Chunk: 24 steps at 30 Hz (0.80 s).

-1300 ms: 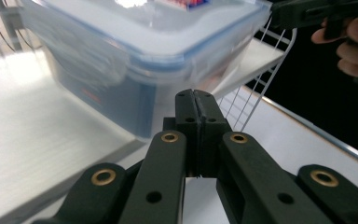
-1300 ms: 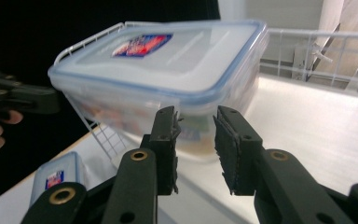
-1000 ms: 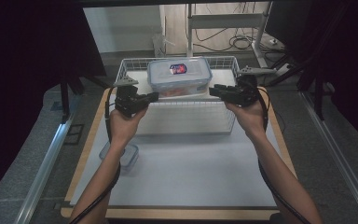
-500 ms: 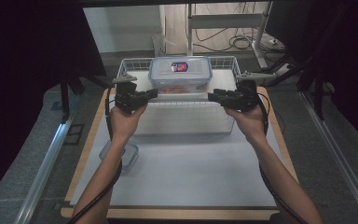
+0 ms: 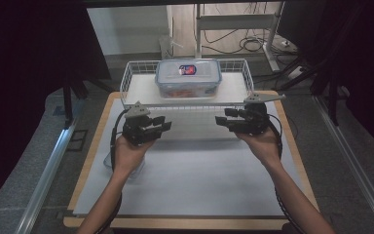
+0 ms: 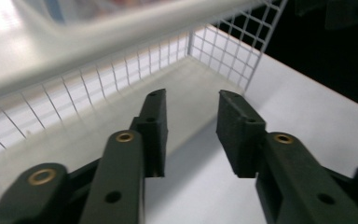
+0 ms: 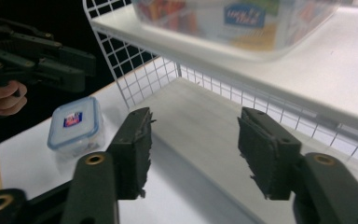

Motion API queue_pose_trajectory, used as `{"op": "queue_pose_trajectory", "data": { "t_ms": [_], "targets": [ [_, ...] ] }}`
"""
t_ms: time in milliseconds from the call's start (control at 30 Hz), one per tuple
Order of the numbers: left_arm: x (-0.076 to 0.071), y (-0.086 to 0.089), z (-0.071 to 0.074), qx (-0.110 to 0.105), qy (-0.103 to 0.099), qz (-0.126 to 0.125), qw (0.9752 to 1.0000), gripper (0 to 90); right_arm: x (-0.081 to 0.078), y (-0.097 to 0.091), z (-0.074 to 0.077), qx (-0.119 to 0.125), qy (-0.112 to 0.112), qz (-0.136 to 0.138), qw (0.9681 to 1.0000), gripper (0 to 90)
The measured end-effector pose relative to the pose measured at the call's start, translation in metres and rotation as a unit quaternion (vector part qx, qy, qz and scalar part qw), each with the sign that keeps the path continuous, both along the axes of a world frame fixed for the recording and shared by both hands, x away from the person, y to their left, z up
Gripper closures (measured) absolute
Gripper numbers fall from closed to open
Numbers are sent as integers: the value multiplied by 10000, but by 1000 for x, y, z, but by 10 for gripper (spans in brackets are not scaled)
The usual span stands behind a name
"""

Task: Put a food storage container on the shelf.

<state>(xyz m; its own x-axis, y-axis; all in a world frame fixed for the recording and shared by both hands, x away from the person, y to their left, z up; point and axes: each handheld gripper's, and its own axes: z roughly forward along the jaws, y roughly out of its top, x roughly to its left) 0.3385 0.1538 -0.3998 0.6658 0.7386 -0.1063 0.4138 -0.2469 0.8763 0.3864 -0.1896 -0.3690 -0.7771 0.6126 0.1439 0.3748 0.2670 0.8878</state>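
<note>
Small lidded container on the bench under the left wrist, left hand-held gripper empty, jaws just opened partway, large container atop wire rack, right hand-held gripper empty, also just opening.

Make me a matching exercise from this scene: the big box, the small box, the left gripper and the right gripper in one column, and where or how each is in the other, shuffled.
1. big box
2. small box
3. left gripper
4. right gripper

A. on the white mat, beside the person's left arm
B. empty, jaws just opening, at the rack's right end
C. on the wire rack's shelf
D. empty, jaws just opening, at the rack's left end

Pairs: 1-C, 2-A, 3-D, 4-B
</note>
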Motion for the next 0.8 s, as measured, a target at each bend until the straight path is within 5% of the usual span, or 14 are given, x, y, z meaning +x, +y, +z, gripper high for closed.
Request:
{"op": "queue_pose_trajectory", "data": {
  "t_ms": [367,667,800],
  "targets": [
    [-40,-4,-34,203,94,-68,9997,380,-29,5,-24,-389,-98,129,9991,261],
    [-69,1,-60,512,85,87,9986,226,-45,-4,-56,-377,66,104,9992,118],
    [-79,6,-69,382,141,106,9991,168,-55,-11,-68,-448,94,117,9989,76]
  ]
}}
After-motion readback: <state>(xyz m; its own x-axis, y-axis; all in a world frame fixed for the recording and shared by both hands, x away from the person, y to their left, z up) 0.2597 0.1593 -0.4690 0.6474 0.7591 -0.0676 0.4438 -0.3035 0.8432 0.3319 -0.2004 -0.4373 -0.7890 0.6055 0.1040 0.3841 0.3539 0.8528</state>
